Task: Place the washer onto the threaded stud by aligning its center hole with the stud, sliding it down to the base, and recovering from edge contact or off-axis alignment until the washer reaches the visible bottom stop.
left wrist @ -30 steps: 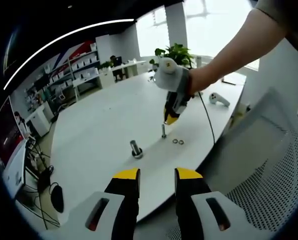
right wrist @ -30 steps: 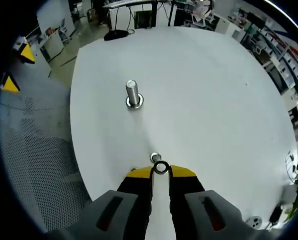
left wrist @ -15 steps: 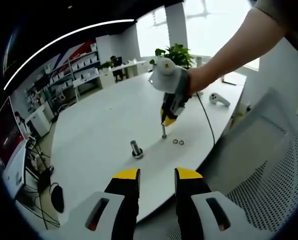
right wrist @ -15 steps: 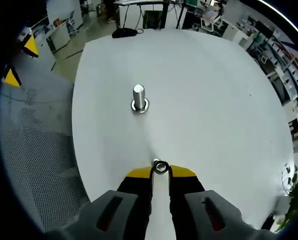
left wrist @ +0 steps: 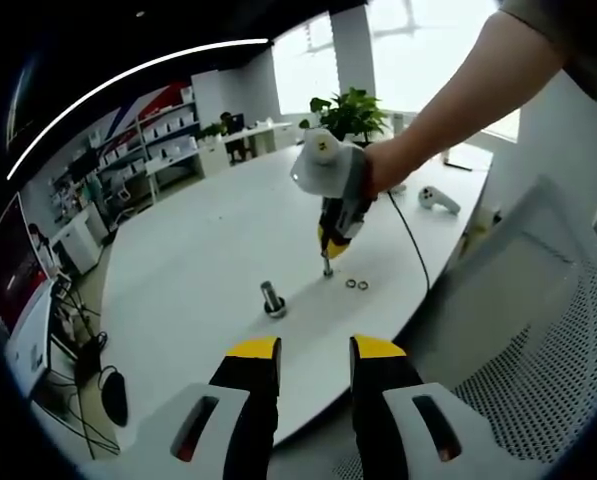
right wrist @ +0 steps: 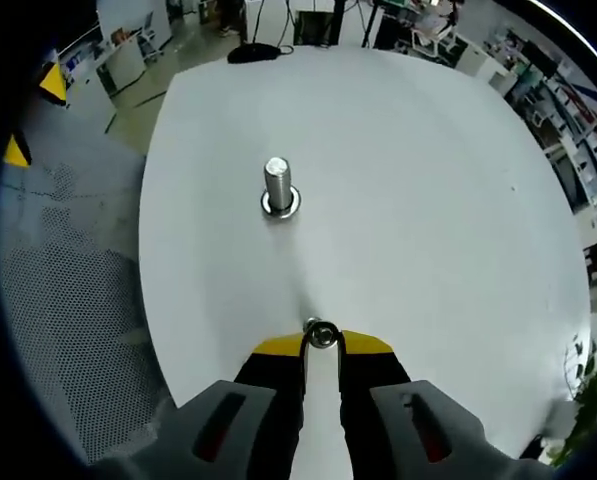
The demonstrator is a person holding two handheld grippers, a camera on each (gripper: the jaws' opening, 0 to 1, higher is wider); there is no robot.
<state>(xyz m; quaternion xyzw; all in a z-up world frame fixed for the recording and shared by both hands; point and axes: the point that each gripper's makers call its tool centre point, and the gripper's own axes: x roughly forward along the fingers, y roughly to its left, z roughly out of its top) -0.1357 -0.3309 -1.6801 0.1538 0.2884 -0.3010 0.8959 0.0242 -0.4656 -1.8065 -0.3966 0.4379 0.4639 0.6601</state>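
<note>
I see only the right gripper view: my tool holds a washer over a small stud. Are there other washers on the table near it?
Observer: Yes. The left gripper view shows two spare washers lying flat on the table, just beside the small stud.
Operator: And my other hand?
Observer: The left tool is open and empty, held back at the table's near edge.
Operator: Am I above the stud?
Observer: From the side, the right tool with the washer sits directly over the stud's top.
</note>
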